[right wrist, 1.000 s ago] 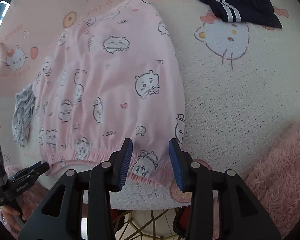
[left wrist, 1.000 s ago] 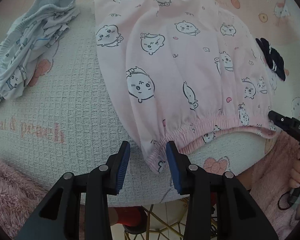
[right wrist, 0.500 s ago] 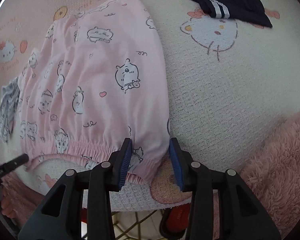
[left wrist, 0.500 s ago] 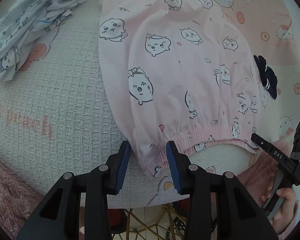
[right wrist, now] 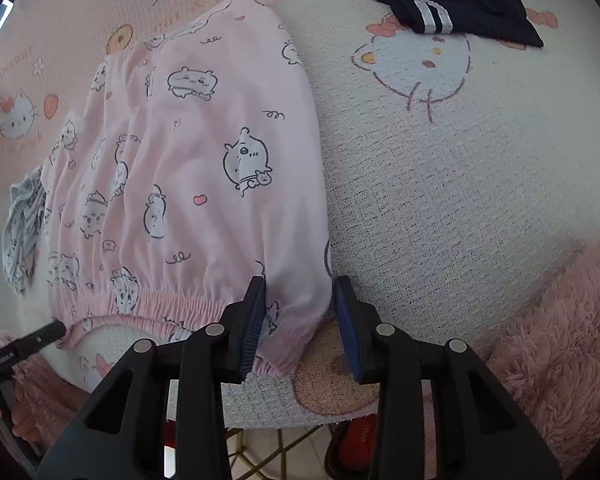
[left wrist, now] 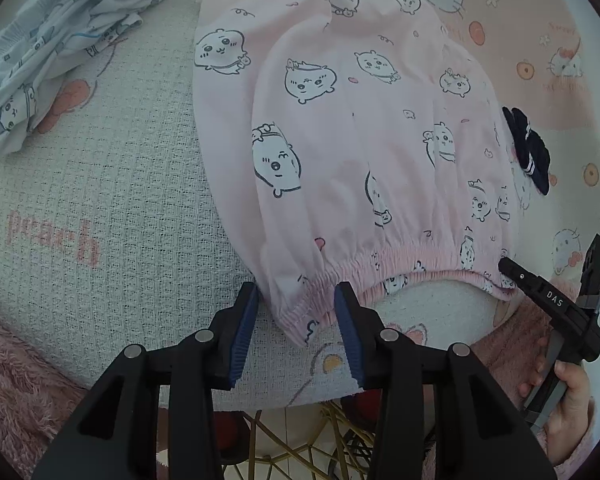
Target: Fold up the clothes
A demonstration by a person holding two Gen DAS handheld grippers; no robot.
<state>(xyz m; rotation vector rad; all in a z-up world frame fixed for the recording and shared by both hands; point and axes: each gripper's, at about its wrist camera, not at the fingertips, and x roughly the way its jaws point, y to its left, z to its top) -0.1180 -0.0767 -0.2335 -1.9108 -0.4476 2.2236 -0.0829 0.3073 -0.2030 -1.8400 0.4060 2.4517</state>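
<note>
Pink pants (left wrist: 360, 128) lie flat on bed cover (left wrist: 112, 200), legs pointing away from me, waistband (left wrist: 400, 256) stretched sideways along near edge. My left gripper (left wrist: 296, 308) at left waistband corner, jaws opening, cloth between, not pinched. My right gripper (right wrist: 300, 300) at right corner, jaws closing, cloth between, not squeezed yet. Both equally near.
</note>
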